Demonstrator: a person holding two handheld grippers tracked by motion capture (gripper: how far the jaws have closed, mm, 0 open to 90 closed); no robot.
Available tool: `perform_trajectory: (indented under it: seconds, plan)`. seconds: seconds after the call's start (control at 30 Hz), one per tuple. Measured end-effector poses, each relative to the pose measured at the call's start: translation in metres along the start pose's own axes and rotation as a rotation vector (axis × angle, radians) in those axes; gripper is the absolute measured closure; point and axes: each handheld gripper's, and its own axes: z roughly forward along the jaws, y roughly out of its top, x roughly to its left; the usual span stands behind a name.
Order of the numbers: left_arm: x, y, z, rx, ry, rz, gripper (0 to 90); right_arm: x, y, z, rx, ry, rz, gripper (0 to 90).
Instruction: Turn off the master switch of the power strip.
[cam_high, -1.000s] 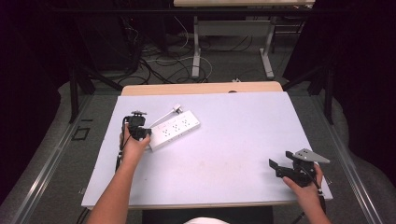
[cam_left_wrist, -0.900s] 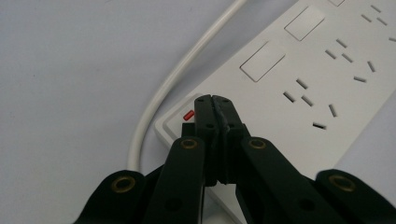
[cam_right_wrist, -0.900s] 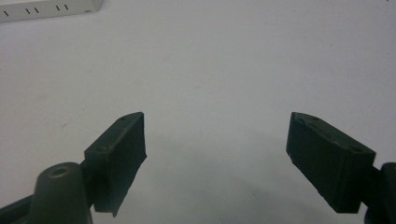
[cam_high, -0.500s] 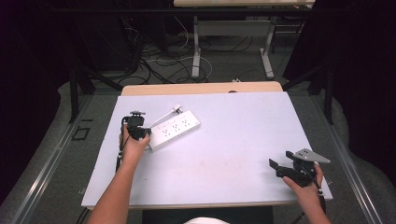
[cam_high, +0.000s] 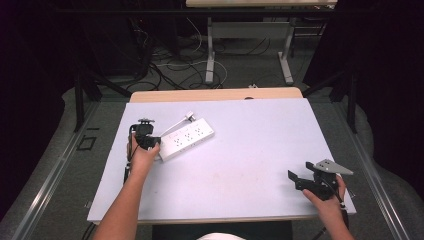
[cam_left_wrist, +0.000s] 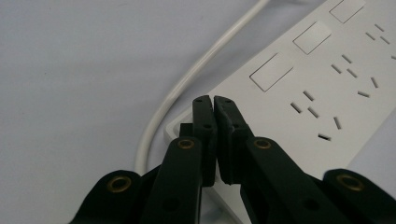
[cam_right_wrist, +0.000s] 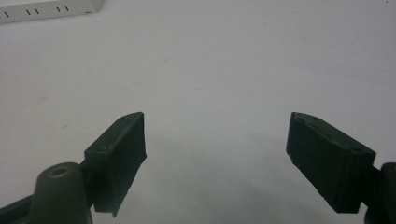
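Left gripper (cam_left_wrist: 214, 100), jaws closed, rests on the strip's (cam_high: 186, 138) cord end near the counter's (cam_high: 250, 165) left edge. Right gripper (cam_right_wrist: 215, 154) open, empty, near the right front corner.

A pale grey-white table (cam_high: 260, 150) stood on a grey floor (cam_high: 60, 165), a tan wooden edge (cam_high: 220, 94) showing along its far side. Beyond it, a tangle of cables (cam_high: 170, 65) lay beneath a second desk with white legs (cam_high: 210, 50). Dark, perhaps curtained, surroundings (cam_high: 380, 75) closed in both sides.
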Motion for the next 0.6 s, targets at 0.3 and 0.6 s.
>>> perform_trajectory:
  seconds: [0.3,0.6]
  plan:
    - [-0.0003,0.0000,0.0001,-0.003,0.001,0.001,83.5,0.0010,-0.0004,0.0004,-0.003,0.002,0.019,19.3]
    - [-0.0002,0.0006,-0.0018,-0.014,0.009,0.009,78.1,0.0010,-0.0002,-0.0001,-0.001,0.000,0.015,19.1]
